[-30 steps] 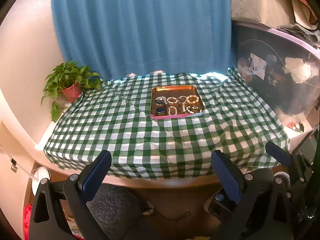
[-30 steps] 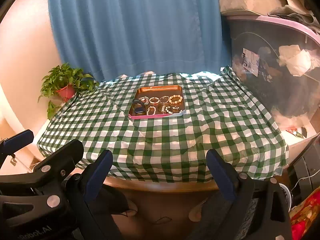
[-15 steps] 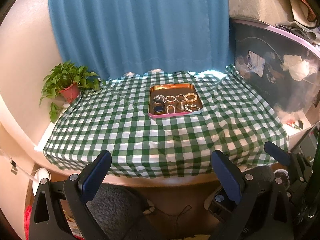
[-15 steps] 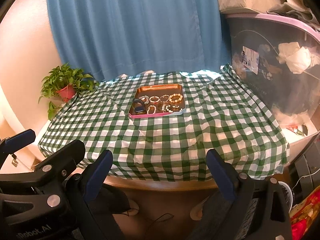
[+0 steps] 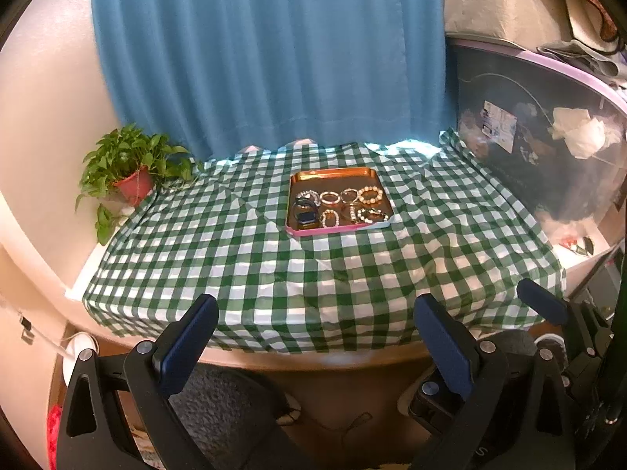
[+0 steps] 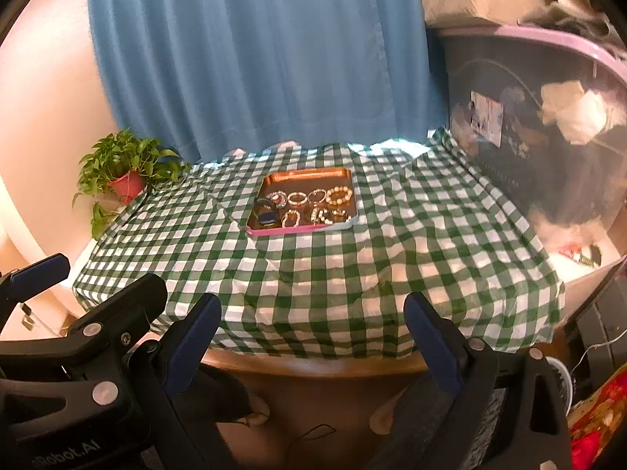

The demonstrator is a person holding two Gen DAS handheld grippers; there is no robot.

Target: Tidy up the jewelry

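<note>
A copper tray with a pink rim [image 5: 333, 174] [image 6: 309, 174] sits at the far middle of the green checked tablecloth [image 5: 274, 266] [image 6: 352, 266]. In it lie several bead bracelets [image 5: 370, 195] [image 6: 339, 195] in two rows and a dark blue watch [image 5: 305, 213] [image 6: 267, 214] at the left. My left gripper [image 5: 315, 323] is open and empty, off the table's near edge. My right gripper [image 6: 311, 319] is open and empty, also before the near edge. Each gripper shows at the edge of the other's view.
A potted plant [image 5: 131, 168] [image 6: 125, 168] stands at the table's far left corner. A blue curtain [image 5: 270, 51] hangs behind. A dark plastic bin with a pink rim [image 5: 548, 137] [image 6: 529, 137] stands along the right side.
Both grippers have shifted slightly, so the table and tray drift a little in view. Both stay open and empty; the jewelry has not moved.
</note>
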